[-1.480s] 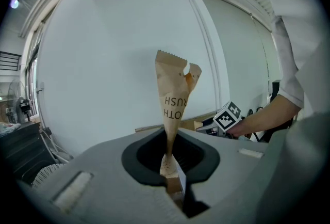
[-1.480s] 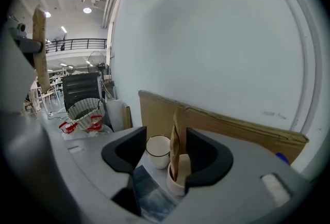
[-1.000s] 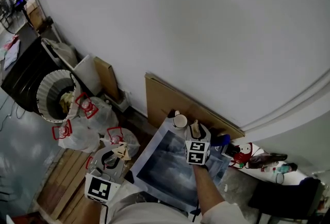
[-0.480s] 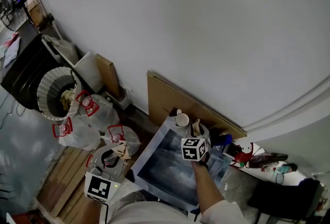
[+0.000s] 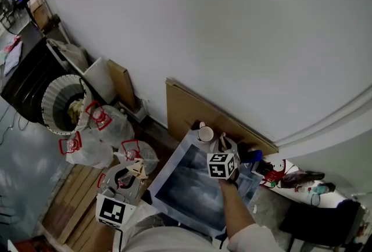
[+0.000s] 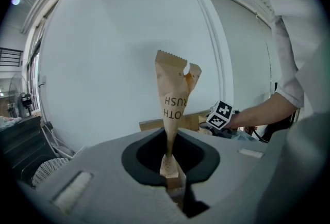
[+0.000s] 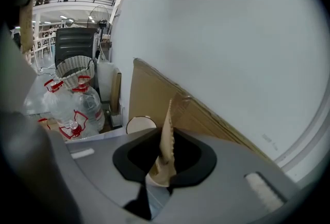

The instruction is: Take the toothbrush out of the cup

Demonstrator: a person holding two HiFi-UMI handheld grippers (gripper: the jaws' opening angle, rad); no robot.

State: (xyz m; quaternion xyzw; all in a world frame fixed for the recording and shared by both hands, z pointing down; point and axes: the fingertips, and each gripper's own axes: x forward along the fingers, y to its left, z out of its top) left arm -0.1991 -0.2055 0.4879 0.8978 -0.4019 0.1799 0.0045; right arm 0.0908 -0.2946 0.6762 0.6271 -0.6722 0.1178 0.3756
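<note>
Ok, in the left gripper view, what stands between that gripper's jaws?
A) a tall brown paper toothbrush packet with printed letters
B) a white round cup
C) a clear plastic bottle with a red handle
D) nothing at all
A: the left gripper has its jaws pinched on the lower end of the brown paper toothbrush packet, which stands up from them against the white wall.

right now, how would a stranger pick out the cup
Against the big white wall leans a cardboard sheet, with a blue-grey mat lying at its foot. The cup stands at the mat's far corner, by the cardboard: the only round, white, open-topped thing there.
</note>
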